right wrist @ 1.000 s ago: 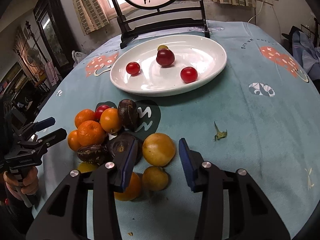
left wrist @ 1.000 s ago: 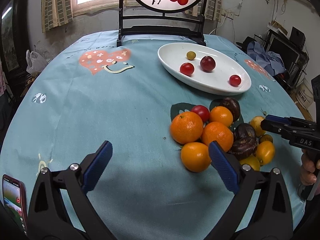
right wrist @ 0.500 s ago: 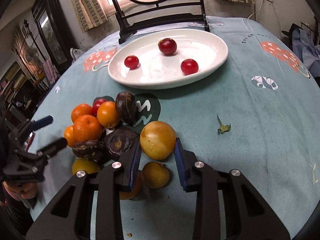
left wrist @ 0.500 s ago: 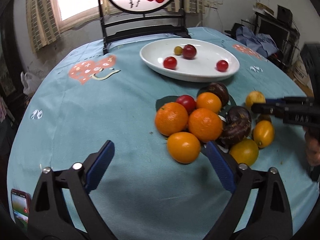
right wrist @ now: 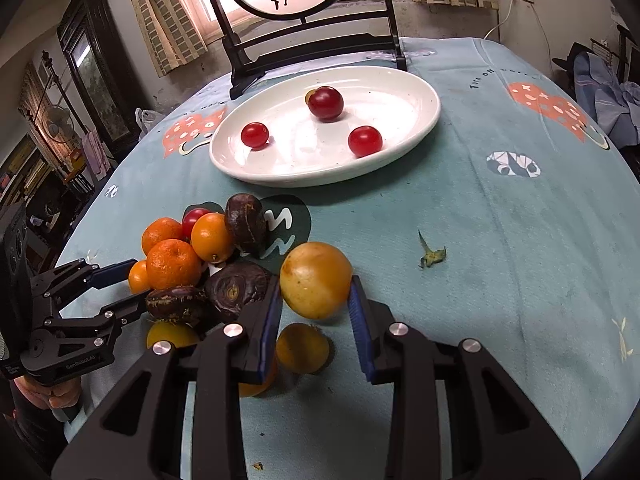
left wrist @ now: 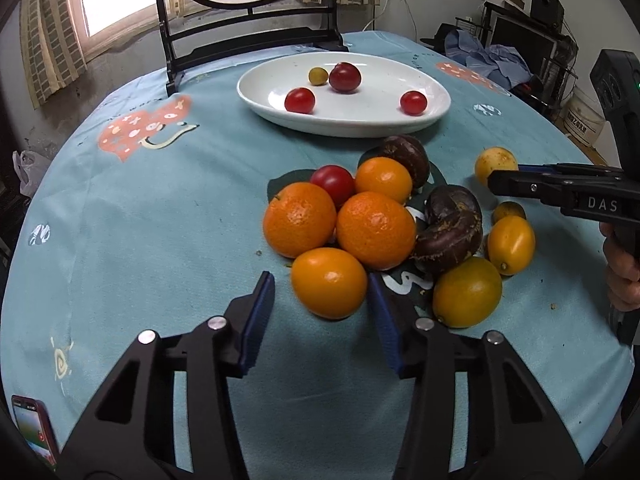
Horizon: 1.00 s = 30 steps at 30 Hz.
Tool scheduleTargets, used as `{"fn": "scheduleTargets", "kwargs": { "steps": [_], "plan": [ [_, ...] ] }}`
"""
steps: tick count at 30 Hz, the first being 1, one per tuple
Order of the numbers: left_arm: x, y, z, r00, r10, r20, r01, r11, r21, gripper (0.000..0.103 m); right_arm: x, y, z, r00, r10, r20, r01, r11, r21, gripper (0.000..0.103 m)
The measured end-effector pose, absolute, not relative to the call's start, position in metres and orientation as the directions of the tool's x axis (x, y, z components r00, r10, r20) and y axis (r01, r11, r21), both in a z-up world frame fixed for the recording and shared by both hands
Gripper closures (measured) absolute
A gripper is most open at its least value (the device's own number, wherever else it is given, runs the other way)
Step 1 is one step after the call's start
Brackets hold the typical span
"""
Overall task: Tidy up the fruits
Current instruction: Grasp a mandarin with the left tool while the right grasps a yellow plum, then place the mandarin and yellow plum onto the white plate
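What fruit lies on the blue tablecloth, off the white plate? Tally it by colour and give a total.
Round orange citrus fruits: 4
Round yellow-to-amber fruits: 4
Wrinkled dark brown fruits: 3
Small round red tomato: 1
Total: 12

Round table, teal cloth (right wrist: pixel 500 240); white plate (right wrist: pixel 416 136) at 12 o'clock, fruit pile (left wrist: pixel 376 224) center, leaf scrap (right wrist: pixel 431 255) at 3 o'clock.
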State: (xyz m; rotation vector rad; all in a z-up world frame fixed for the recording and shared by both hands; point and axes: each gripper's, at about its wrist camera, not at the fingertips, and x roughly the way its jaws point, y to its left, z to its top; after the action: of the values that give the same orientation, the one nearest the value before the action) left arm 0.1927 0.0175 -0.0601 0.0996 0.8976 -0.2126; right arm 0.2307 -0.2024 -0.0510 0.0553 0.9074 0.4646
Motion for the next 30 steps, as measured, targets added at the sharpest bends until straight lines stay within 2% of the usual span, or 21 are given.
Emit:
{"fn": "scheduleTargets", "kwargs": {
  "steps": [5,21,24,27,30],
  "plan": [
    [0.199,0.011,-0.066,0.587,-0.131,-0.799,0.233,0.973,0.011,0.063,0.230,-0.203,-0.050,0.530,0.410,-0.742,-0.365,0.900,0.237,0.070],
    [0.192,0.013,-0.057,0.615,-0.156,-0.773,0.232,0.973,-0.013,0.064,0.225,-0.204,-0.046,0.541,0.428,-0.724,-0.377,0.893,0.246,0.070],
    [0.186,0.012,-0.047,0.630,-0.208,-0.748,0.261,0.964,-0.048,0.064,0.219,-0.200,-0.038,0.577,0.441,-0.688,-0.405,0.885,0.227,0.070],
    [0.184,0.013,-0.029,0.659,-0.277,-0.700,0.288,0.952,-0.105,0.064,0.217,-0.196,-0.024,0.633,0.475,-0.611,-0.435,0.871,0.226,0.070],
    [0.200,0.006,-0.011,0.682,-0.288,-0.673,0.287,0.951,-0.116,0.064,0.231,-0.188,-0.013,0.680,0.474,-0.560,-0.430,0.876,0.220,0.070]
  ]
}}
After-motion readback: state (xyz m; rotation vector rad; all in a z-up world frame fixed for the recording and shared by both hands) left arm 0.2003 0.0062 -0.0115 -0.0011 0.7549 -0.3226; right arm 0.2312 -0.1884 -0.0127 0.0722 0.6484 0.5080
